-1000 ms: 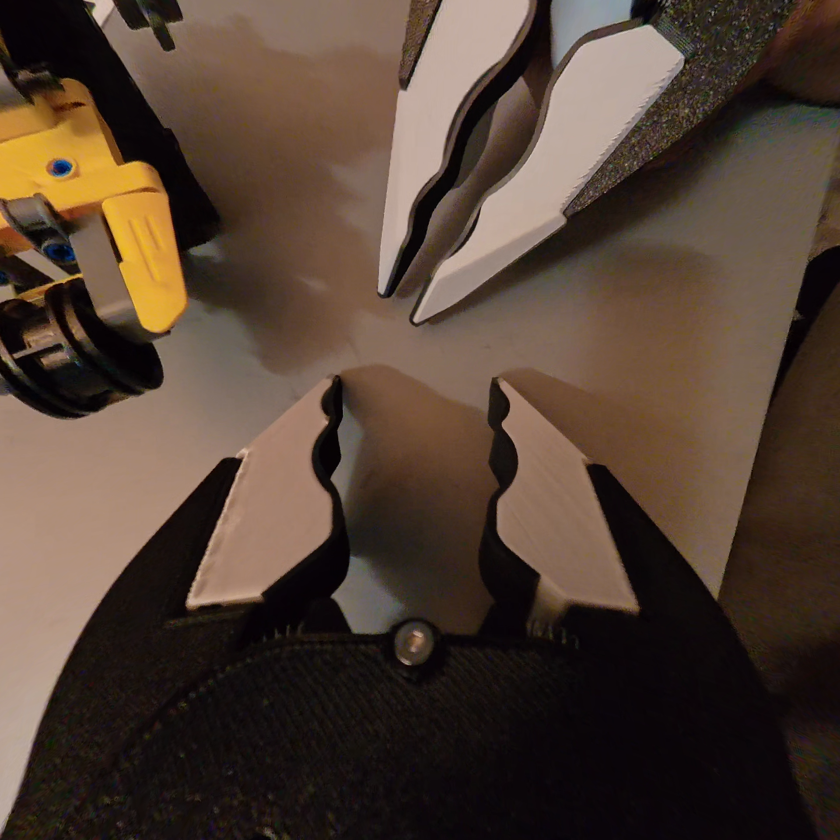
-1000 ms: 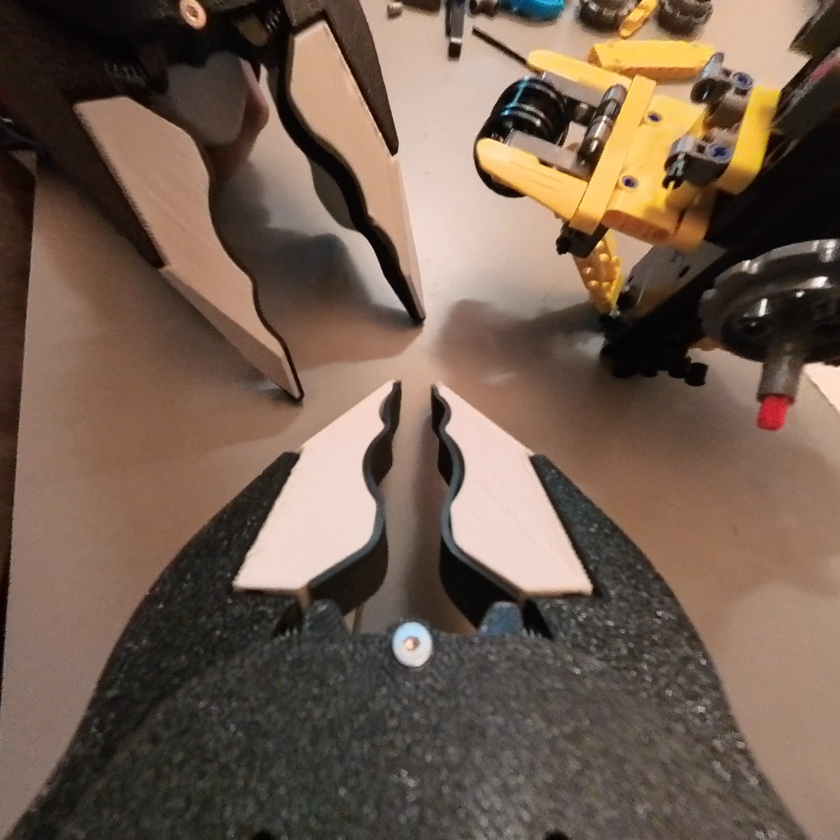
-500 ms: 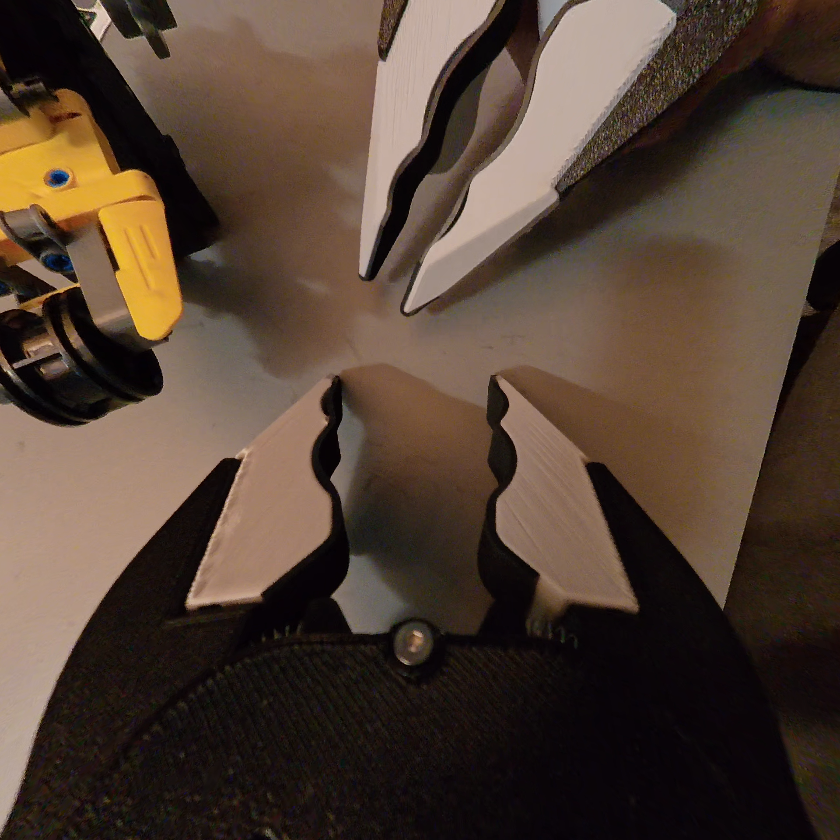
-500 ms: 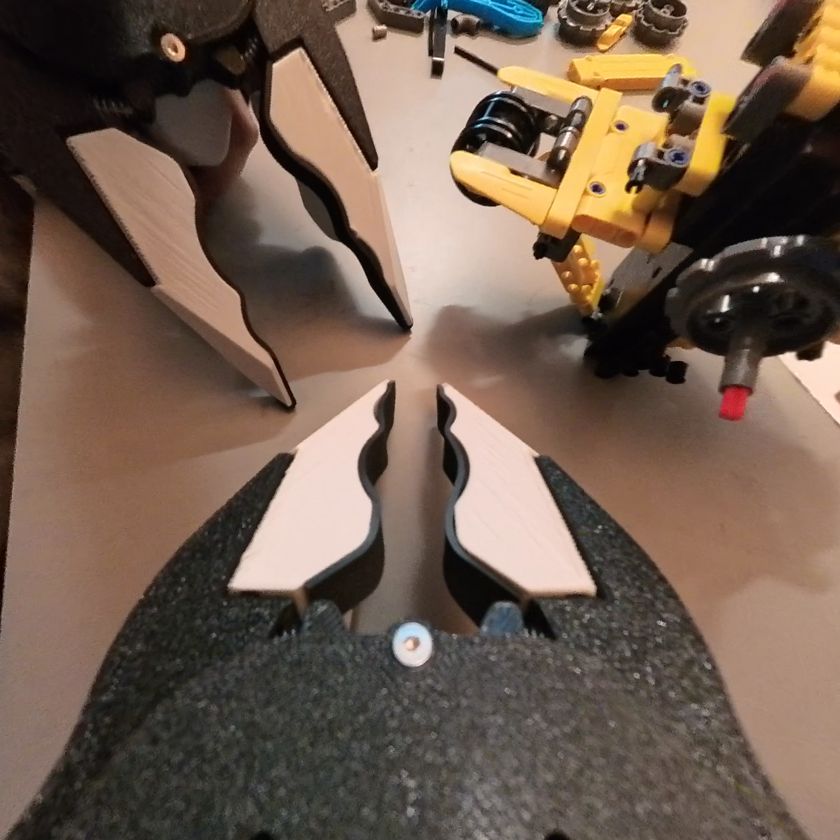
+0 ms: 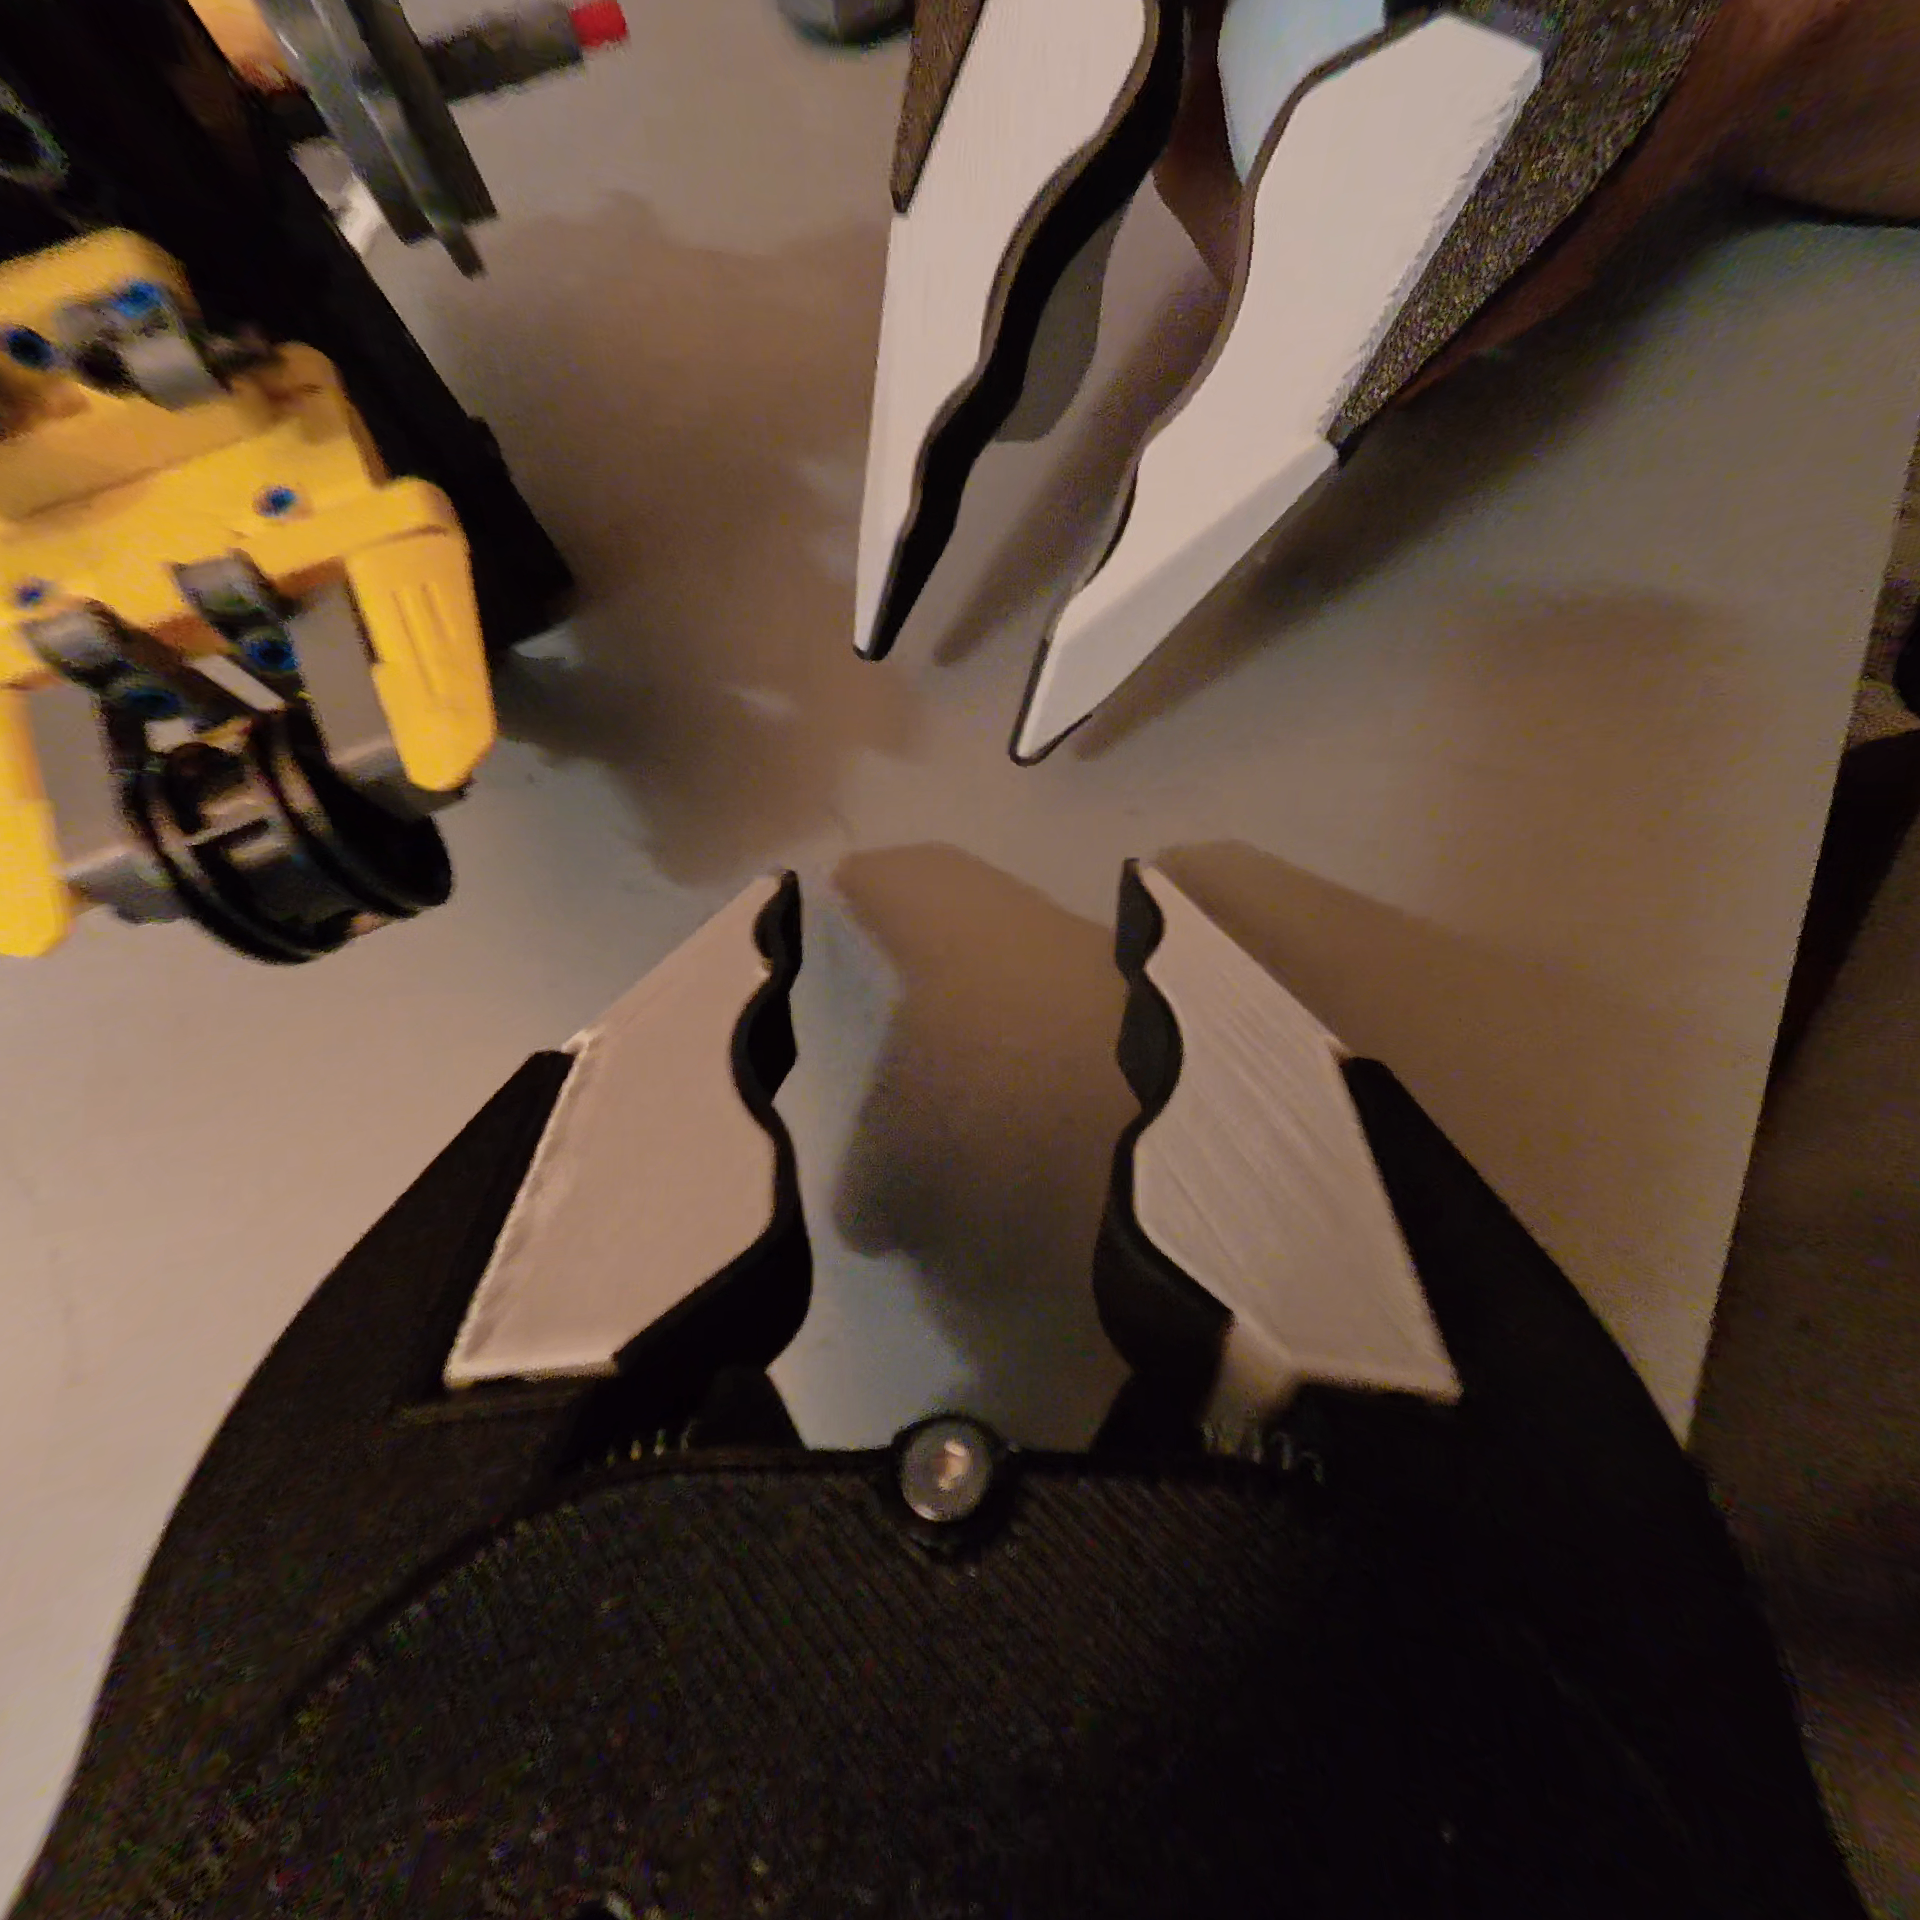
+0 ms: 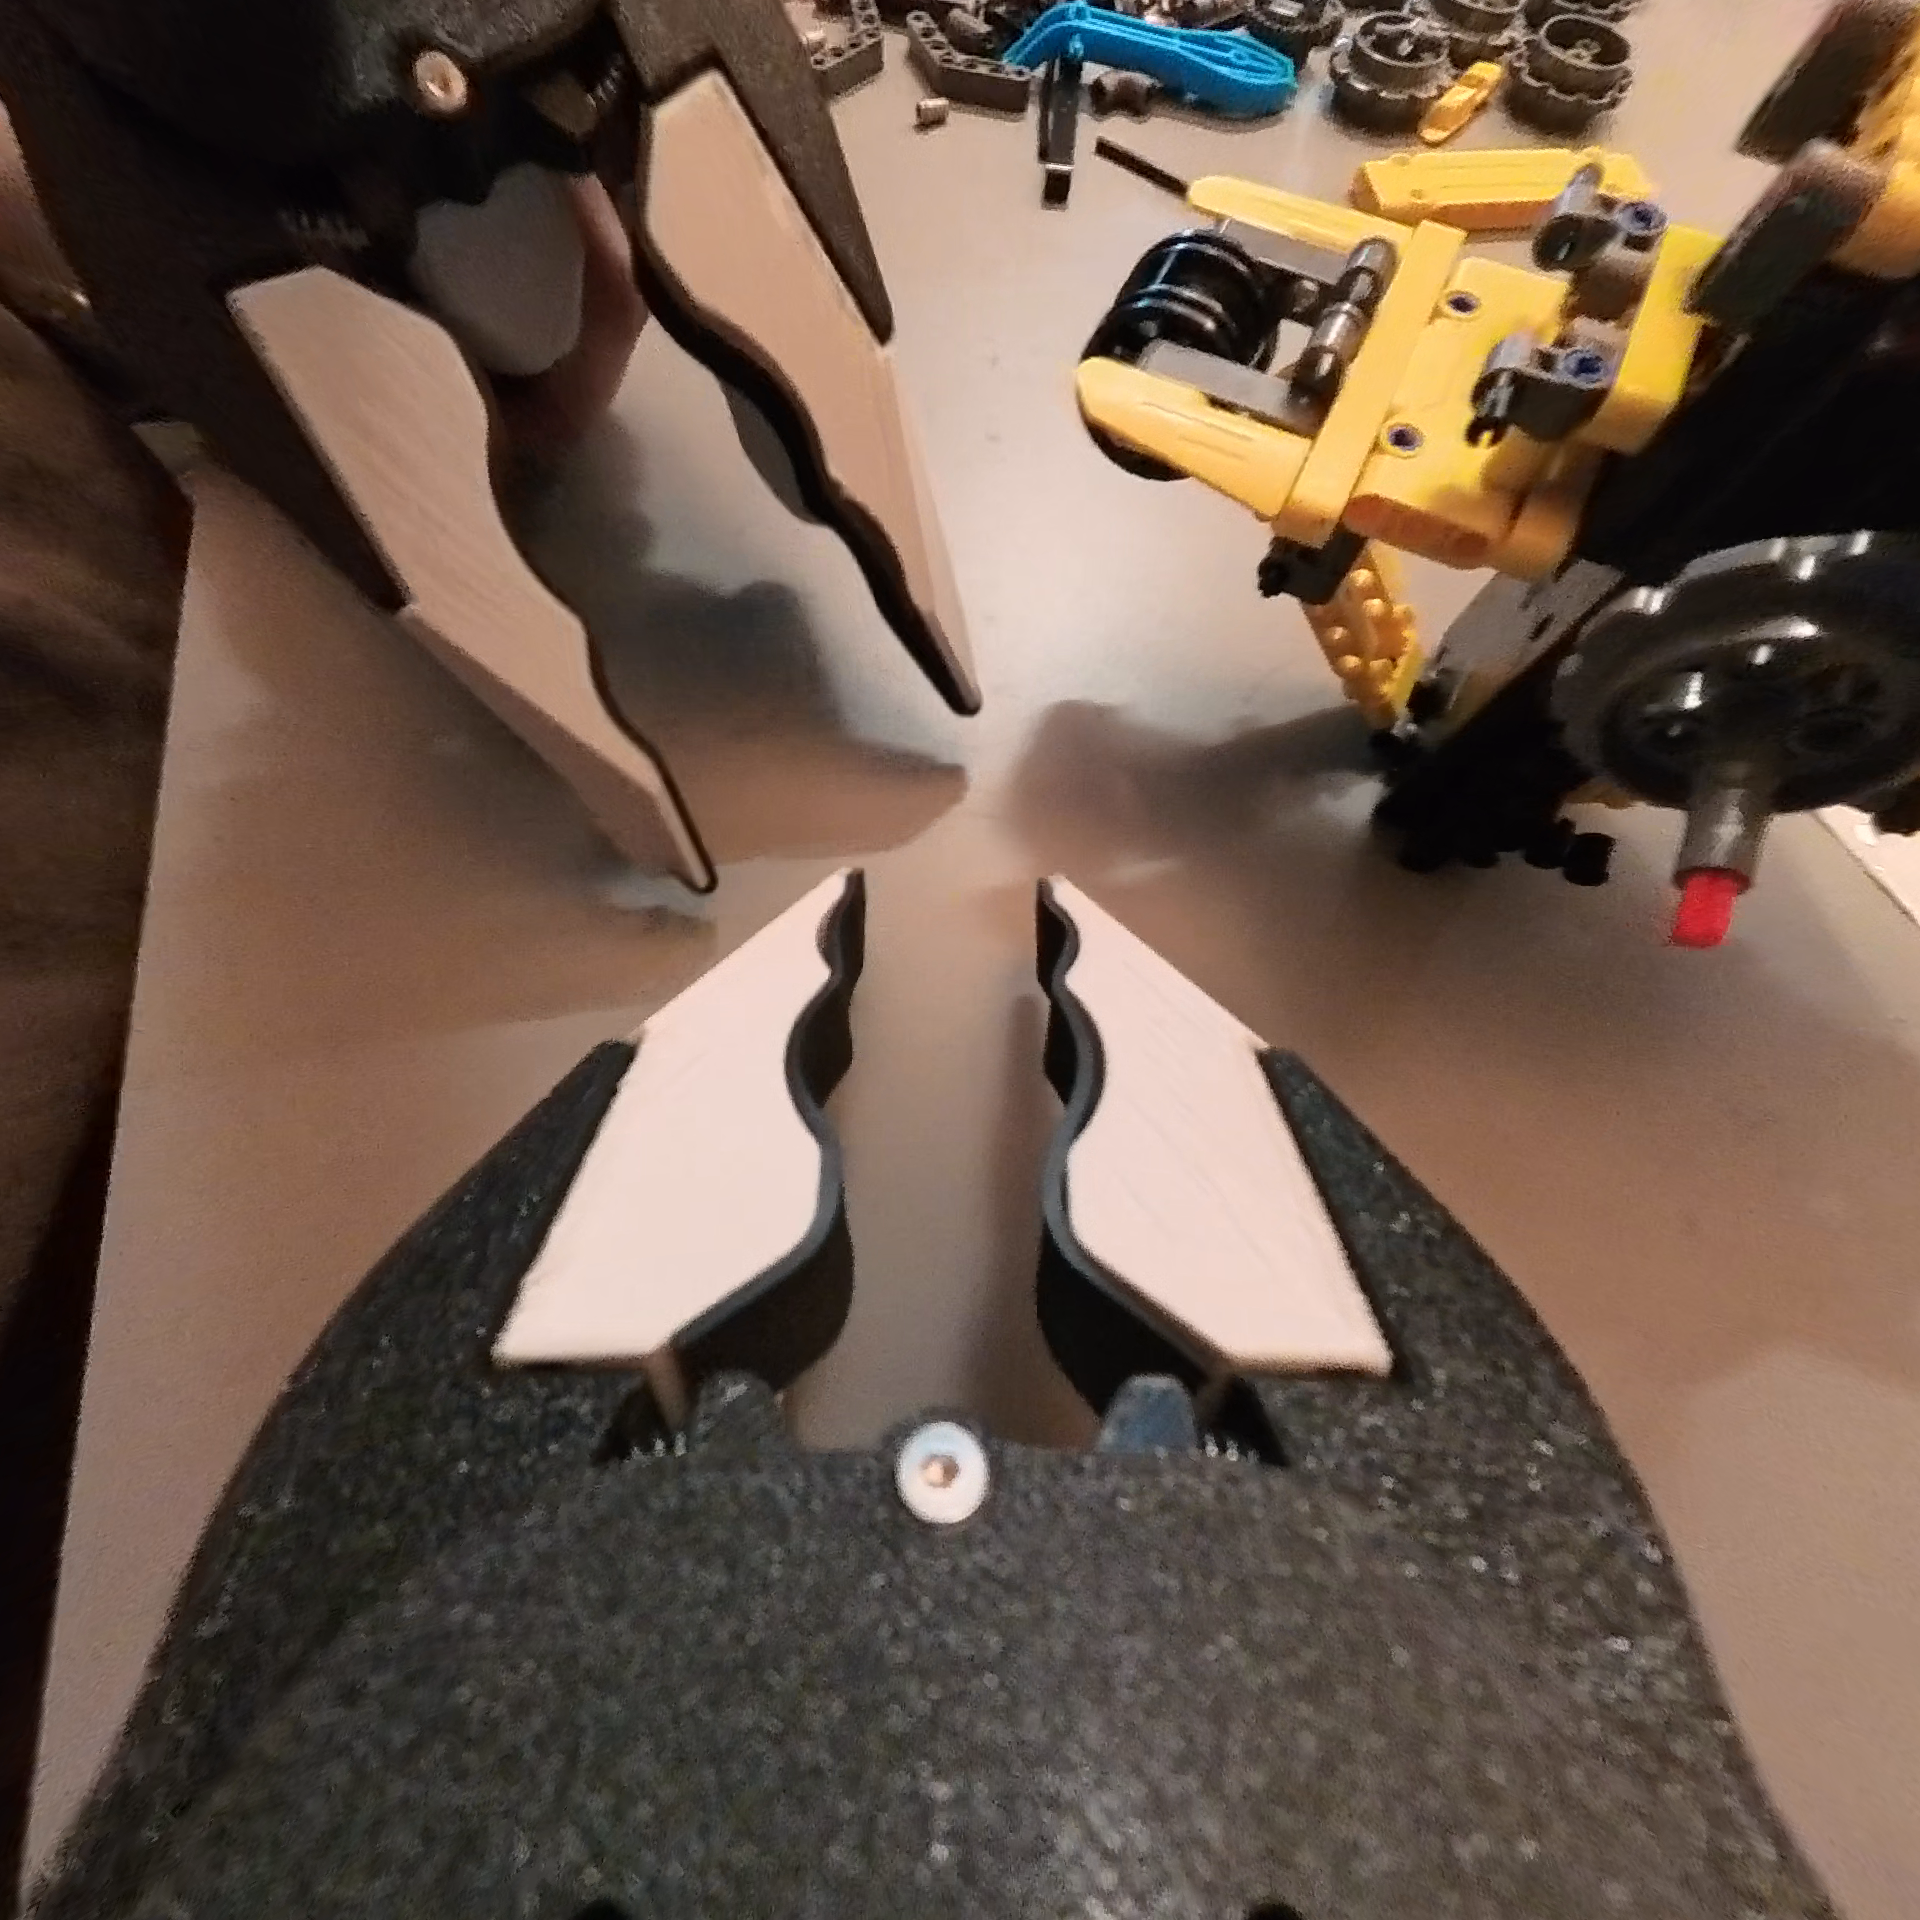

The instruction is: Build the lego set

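A: What is nearest?

B: The left gripper [image 5: 961, 894], with its jaws wide apart and nothing between them, only bare grey table [image 5: 260, 1143]. The right gripper [image 6: 948, 894] also has its jaws apart, with a narrower gap and nothing in it.

A: Are they touching each other?

B: No. They point tip to tip, near each other, low over the table. I cannot tell whether any tip touches the surface.

A: And beyond them?

B: A yellow and black toy vehicle [image 6: 1455, 436] stands beside both grippers, apart from each. Its black wheel [image 6: 1756, 707] carries a grey axle with a red tip [image 6: 1704, 920].

A: Farther back?

B: Loose parts [image 6: 1403, 52] lie scattered, a blue piece [image 6: 1153, 62] among them. Neither gripper holds anything.
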Demonstrator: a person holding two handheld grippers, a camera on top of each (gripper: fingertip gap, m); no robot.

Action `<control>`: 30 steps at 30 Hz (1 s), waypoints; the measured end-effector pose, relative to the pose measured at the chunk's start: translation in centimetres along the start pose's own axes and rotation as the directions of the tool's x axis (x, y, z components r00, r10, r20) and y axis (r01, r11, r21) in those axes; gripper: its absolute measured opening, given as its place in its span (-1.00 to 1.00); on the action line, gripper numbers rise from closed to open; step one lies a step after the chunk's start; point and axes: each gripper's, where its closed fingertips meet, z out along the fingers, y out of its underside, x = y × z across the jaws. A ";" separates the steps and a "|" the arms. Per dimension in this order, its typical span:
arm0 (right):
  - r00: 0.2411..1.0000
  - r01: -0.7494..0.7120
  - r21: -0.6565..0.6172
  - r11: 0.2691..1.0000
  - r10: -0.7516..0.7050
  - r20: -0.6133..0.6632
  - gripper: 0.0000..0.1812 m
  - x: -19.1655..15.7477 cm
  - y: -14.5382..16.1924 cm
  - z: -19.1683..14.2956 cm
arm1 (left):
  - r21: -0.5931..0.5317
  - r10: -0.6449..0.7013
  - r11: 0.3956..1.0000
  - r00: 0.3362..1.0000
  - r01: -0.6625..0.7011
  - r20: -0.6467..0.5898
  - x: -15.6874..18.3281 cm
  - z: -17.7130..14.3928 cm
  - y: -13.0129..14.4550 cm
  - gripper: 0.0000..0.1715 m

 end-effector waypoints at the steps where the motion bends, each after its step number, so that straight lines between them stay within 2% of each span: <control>1: 1.000 0.005 0.004 1.000 -0.005 -0.007 -0.64 0.0 -0.1 -0.1 | 0.025 0.020 0.999 0.999 -0.020 0.032 -0.4 -0.3 -0.2 -0.45; 3: 1.000 0.008 0.012 1.000 -0.008 -0.005 -0.64 0.0 -0.2 -0.1 | 0.059 0.042 0.997 0.996 -0.046 0.077 -0.9 -0.8 -0.6 -0.59; 5: 1.000 -0.002 0.021 1.000 0.002 0.014 -0.64 -0.2 -0.3 -0.2 | 0.069 0.023 0.997 0.998 -0.027 0.058 -1.0 -0.9 -0.7 -0.56; 8: 0.998 -0.015 0.052 0.999 0.012 0.064 -0.76 -0.8 -0.7 -0.6 | 0.129 -0.014 0.991 1.000 0.016 -0.019 -0.5 -1.6 -1.3 -0.63; 11: 0.993 0.001 0.068 0.998 -0.009 0.114 -1.00 -1.9 -0.9 -0.8 | 0.212 -0.042 0.976 0.996 0.056 -0.074 -0.4 -2.7 -2.2 -0.86; 13: 0.995 0.027 0.056 0.998 -0.032 0.098 -1.00 -2.0 -0.8 -0.6 | 0.236 -0.058 0.969 0.995 0.076 -0.080 -0.6 -3.0 -2.4 -1.00; 15: 0.997 0.045 0.050 0.998 -0.049 0.067 -0.81 -1.7 -0.8 -0.3 | 0.252 -0.060 0.964 0.995 0.079 -0.081 -0.7 -3.2 -2.6 -1.00; 16: 0.996 0.053 0.045 0.998 -0.056 0.067 -0.80 -1.8 -0.8 -0.2 | 0.254 -0.056 0.964 0.994 0.078 -0.093 -0.5 -3.3 -2.6 -1.00; 17: 0.994 0.063 0.044 0.997 -0.067 0.085 -0.99 -2.2 -0.7 -0.2 | 0.250 -0.062 0.965 0.994 0.084 -0.094 -0.6 -3.2 -2.6 -1.00; 18: 0.993 0.068 0.050 0.996 -0.072 0.092 -1.00 -2.4 -0.8 -0.3 | 0.242 -0.070 0.966 0.993 0.092 -0.099 -0.6 -3.1 -2.5 -1.00; 19: 0.994 0.065 0.055 0.996 -0.069 0.084 -1.00 -2.3 -0.9 -0.3 | 0.232 -0.073 0.968 0.991 0.097 -0.111 -0.5 -3.0 -2.4 -0.75; 20: 0.995 0.062 0.055 0.997 -0.066 0.080 -1.00 -2.3 -1.0 -0.2 | 0.226 -0.079 0.969 0.990 0.104 -0.117 -0.5 -2.9 -2.4 -0.59; 21: 0.994 0.063 0.053 0.997 -0.067 0.084 -1.00 -2.3 -0.9 -0.2 | 0.225 -0.077 0.969 0.988 0.105 -0.133 -0.3 -2.9 -2.4 -0.68; 22: 0.992 0.069 0.053 0.996 -0.074 0.099 -1.00 -2.6 -0.9 -0.3 | 0.231 -0.064 0.968 0.987 0.097 -0.146 0.0 -3.0 -2.4 -1.00; 24: 0.994 0.067 0.051 0.996 -0.071 0.083 -0.99 -2.4 -0.9 -0.2 | 0.248 -0.044 0.966 0.992 0.074 -0.121 0.0 -3.2 -2.6 -1.00; 25: 0.993 0.072 0.052 0.996 -0.076 0.088 -0.89 -2.5 -0.9 -0.2 | 0.244 -0.040 0.967 0.992 0.069 -0.123 0.1 -3.2 -2.5 -1.00; 26: 0.992 0.078 0.052 0.996 -0.083 0.100 -1.00 -2.7 -0.9 -0.2 | 0.237 -0.040 0.969 0.992 0.067 -0.118 0.1 -3.0 -2.5 -0.81; 27: 0.992 0.080 0.049 0.996 -0.084 0.095 -1.00 -2.7 -0.8 -0.2 | 0.229 -0.039 0.971 0.992 0.065 -0.118 0.1 -2.9 -2.4 -0.79; 28: 0.993 0.081 0.042 0.996 -0.085 0.087 -1.00 -2.6 -0.8 -0.1 | 0.220 -0.030 0.974 0.991 0.059 -0.130 0.4 -2.8 -2.3 -0.84; 29: 0.993 0.086 0.036 0.996 -0.088 0.083 -1.00 -2.6 -0.7 0.0 | 0.210 -0.018 0.977 0.991 0.046 -0.136 0.6 -2.7 -2.2 -1.00; 30: 0.991 0.094 0.037 0.995 -0.097 0.087 -1.00 -2.7 -0.7 0.0 | 0.200 -0.007 0.979 0.992 0.033 -0.130 0.7 -2.6 -2.1 -1.00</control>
